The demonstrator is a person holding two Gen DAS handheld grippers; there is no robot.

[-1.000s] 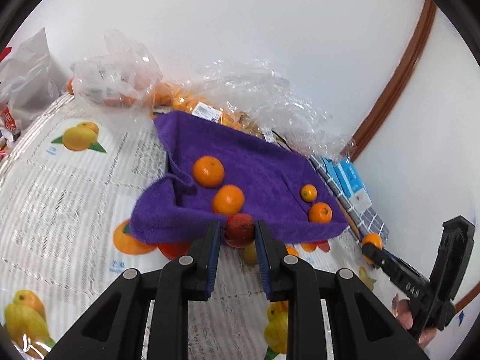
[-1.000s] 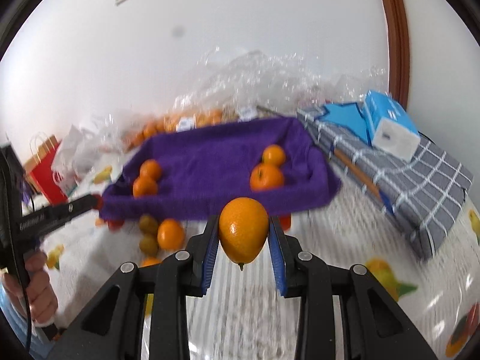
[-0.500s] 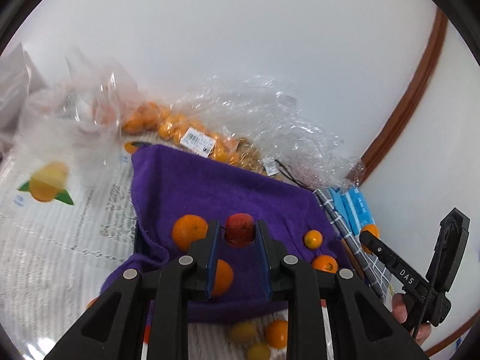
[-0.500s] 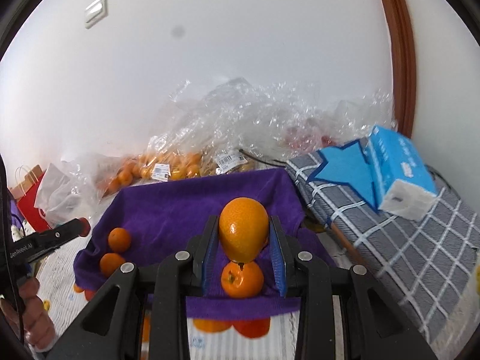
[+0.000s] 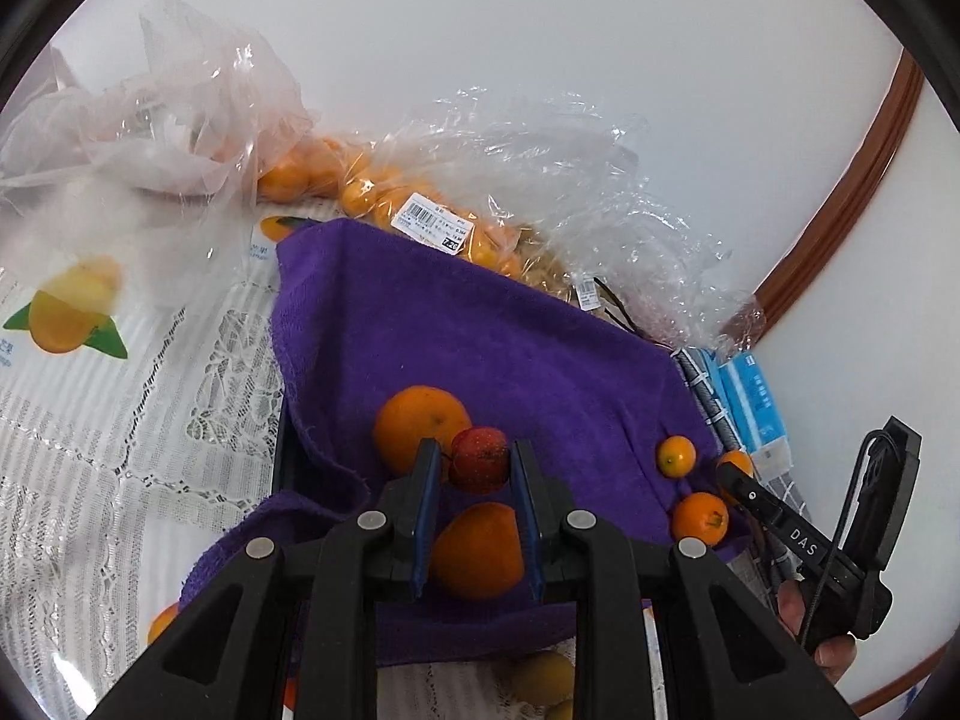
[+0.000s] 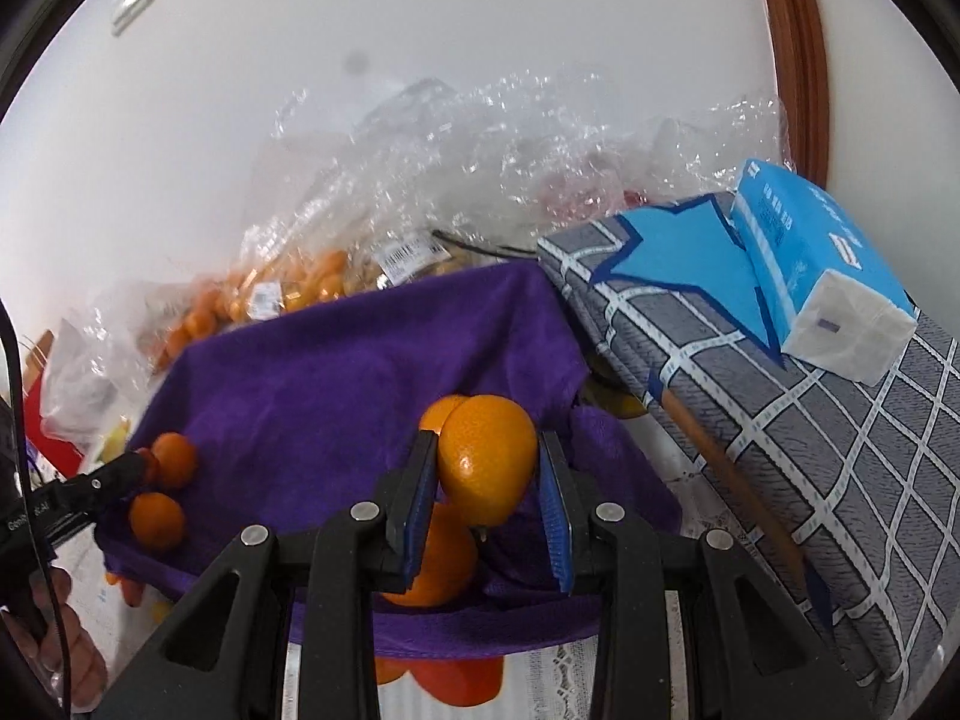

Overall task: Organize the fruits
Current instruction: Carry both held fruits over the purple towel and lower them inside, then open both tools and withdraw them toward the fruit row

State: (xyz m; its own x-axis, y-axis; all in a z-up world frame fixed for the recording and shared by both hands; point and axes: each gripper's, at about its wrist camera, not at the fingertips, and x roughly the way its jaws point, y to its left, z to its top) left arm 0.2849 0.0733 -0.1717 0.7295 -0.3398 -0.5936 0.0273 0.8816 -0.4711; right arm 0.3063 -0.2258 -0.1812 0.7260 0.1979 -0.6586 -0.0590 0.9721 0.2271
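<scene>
A purple towel lines a tray and holds several oranges. My left gripper is shut on a small red fruit and holds it over the towel, between two oranges. My right gripper is shut on an orange above the towel's right end, over two other oranges. Each gripper shows at the edge of the other's view.
Clear plastic bags of small oranges lie behind the tray against the white wall. A grey checked cushion with a blue tissue pack lies to the right. Loose fruit lies on the fruit-print cloth in front.
Both grippers have moved forward and down over the purple towel, each keeping its fruit. The towel and its oranges now sit directly under the fingers.
</scene>
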